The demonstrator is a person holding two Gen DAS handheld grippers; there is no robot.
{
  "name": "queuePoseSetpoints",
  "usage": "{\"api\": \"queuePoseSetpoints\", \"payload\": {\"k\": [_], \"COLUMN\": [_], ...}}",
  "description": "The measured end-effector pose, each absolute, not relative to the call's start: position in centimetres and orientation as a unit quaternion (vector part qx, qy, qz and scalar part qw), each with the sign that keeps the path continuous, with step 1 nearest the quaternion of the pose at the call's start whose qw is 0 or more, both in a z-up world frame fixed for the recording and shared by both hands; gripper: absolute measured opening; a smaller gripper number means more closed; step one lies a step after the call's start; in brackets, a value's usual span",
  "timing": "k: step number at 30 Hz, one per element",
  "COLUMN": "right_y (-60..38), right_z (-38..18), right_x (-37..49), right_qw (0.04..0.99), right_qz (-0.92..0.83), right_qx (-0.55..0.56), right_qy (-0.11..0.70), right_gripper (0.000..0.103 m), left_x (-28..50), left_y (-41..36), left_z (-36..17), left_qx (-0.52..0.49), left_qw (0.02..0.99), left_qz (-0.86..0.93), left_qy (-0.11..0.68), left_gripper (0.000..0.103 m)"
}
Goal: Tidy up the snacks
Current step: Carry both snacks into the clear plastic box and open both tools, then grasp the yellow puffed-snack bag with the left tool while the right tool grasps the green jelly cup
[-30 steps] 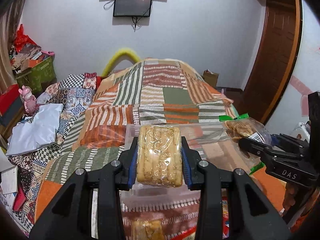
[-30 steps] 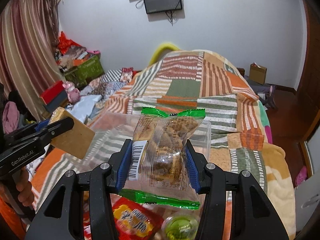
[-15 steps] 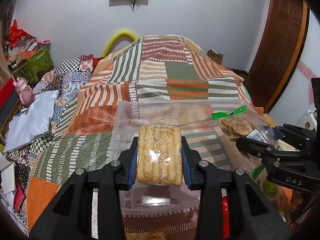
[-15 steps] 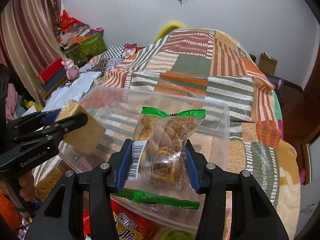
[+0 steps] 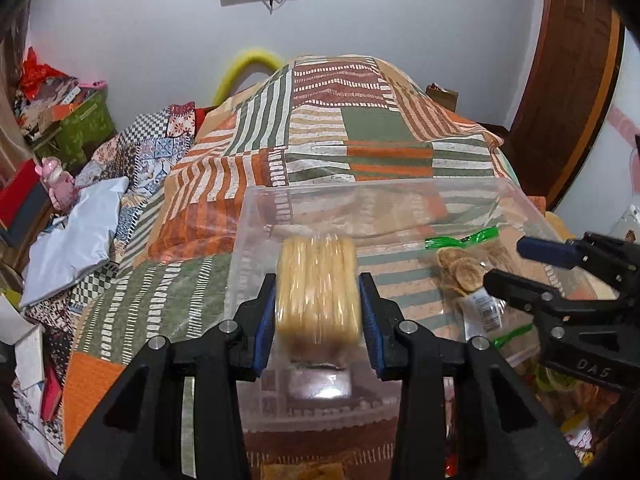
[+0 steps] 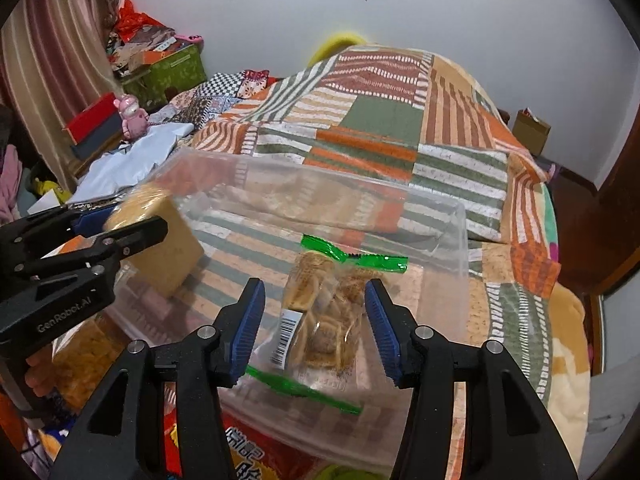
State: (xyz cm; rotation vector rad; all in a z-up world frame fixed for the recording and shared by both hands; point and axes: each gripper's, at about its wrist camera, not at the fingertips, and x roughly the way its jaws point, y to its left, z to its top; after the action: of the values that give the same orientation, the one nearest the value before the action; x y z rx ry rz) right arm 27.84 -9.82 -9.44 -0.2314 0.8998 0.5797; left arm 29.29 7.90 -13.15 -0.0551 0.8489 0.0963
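The right gripper (image 6: pixel 314 320) has been opened since half a second ago; the cookie bag (image 6: pixel 326 320) now lies released in the clear bin (image 6: pixel 460 216). The biscuit pack (image 5: pixel 318 290) is still clamped by the left gripper (image 5: pixel 318 312) above the bin.

Left tongs (image 5: pixel 318 312) closed, pads gripping load; right tongs (image 6: pixel 316 320) spread wide, pads touching nothing.

Motion-blurred biscuit pack (image 5: pixel 317 290); red snack bag (image 6: pixel 256 454) cut off below
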Motion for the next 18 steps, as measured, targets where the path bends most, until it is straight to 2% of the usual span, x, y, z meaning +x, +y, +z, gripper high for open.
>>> {"api": "queuePoseSetpoints", "payload": {"k": [10,18], "right_y": [-11.6,-13.1], "right_z": [-5.6,-3.5], "right_x": [24.4,20.7], "right_qw": [0.88,0.892], "right_qz": [0.271,0.278], "right_qx": [-0.095,-0.08], "right_qy": [0.377,0.346], "right_gripper": [0.071,0.078], "left_x": [25.4,21.0], "left_y": [7.4,7.0], "left_z": [-9.5,-7.0], "left_qx": [-0.019,-0.017], "left_qw": [0.926,0.935], "left_qz": [0.048,0.044], "left_qy": [0.374,0.352], "left_gripper": [0.065,0.077]}}
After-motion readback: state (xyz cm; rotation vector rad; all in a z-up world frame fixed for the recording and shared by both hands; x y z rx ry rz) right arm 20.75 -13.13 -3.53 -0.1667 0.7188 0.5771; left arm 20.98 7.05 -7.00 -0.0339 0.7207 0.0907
